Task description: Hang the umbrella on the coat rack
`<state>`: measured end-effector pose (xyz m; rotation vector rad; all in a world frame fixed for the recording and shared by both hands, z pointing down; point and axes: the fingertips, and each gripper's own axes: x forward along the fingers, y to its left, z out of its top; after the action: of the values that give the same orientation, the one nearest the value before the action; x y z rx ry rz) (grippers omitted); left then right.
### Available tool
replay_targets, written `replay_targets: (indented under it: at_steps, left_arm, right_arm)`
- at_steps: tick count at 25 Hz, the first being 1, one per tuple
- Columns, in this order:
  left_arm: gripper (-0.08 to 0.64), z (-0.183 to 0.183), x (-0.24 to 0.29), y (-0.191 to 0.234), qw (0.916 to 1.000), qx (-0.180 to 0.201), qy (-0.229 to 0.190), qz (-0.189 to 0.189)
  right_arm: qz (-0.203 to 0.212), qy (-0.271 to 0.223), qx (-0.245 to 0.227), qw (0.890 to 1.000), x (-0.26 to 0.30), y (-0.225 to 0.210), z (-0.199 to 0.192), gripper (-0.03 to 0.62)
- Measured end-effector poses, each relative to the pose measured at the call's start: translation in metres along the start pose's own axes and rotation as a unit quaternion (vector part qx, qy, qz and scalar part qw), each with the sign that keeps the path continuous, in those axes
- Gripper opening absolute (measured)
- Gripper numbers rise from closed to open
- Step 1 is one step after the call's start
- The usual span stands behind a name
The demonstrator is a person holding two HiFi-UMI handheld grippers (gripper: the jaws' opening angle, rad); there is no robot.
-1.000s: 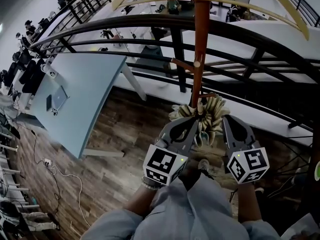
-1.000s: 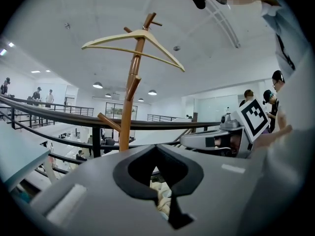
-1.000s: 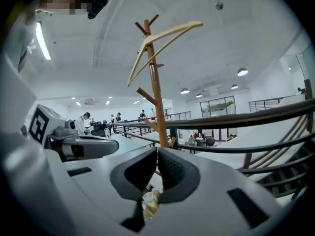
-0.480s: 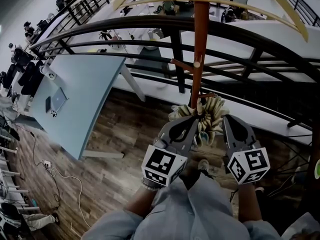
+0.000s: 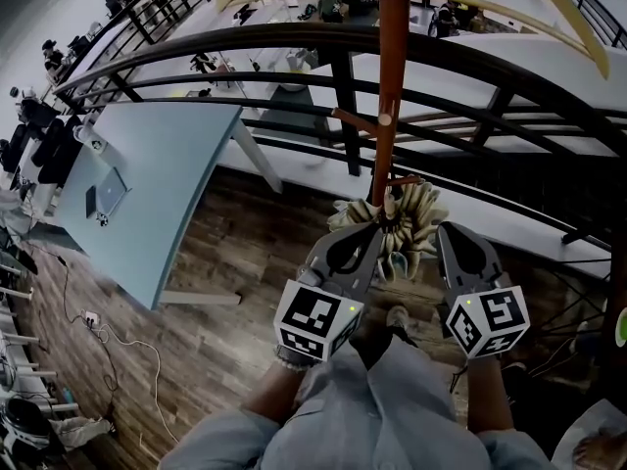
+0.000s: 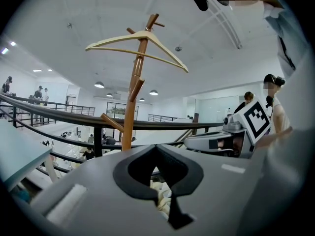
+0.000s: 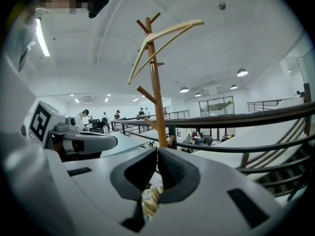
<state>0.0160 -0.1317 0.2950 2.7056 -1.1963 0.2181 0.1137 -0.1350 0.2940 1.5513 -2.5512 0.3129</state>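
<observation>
Head view: two grippers, left gripper (image 5: 377, 231) and right gripper (image 5: 443, 231), flank one cream umbrella (image 5: 402, 225) bunched against the pole of one coat rack (image 5: 390, 86).
Left gripper view: jaws clenched tip to tip, umbrella folds visible beneath. One hanger (image 6: 167, 53) tops the rack.
Right gripper view: jaws likewise clenched, umbrella below, rack ahead.
</observation>
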Motion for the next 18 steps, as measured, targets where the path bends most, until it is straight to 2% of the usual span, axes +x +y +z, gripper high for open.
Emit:
replay_targets:
  at_steps: [10,18]
  left_arm:
    - [0.006,0.0004,-0.0004,0.0032,1.0000,0.004,-0.003,-0.001]
    - [0.006,-0.0053,-0.0008,0.0008,1.0000,-0.007,0.007,-0.001]
  right_arm:
    - [-0.005,0.007,-0.003,1.000,0.0011,-0.0020,-0.0031,0.003]
    - [-0.005,0.010,-0.003,1.000,-0.0004,-0.0041,-0.0080,0.003]
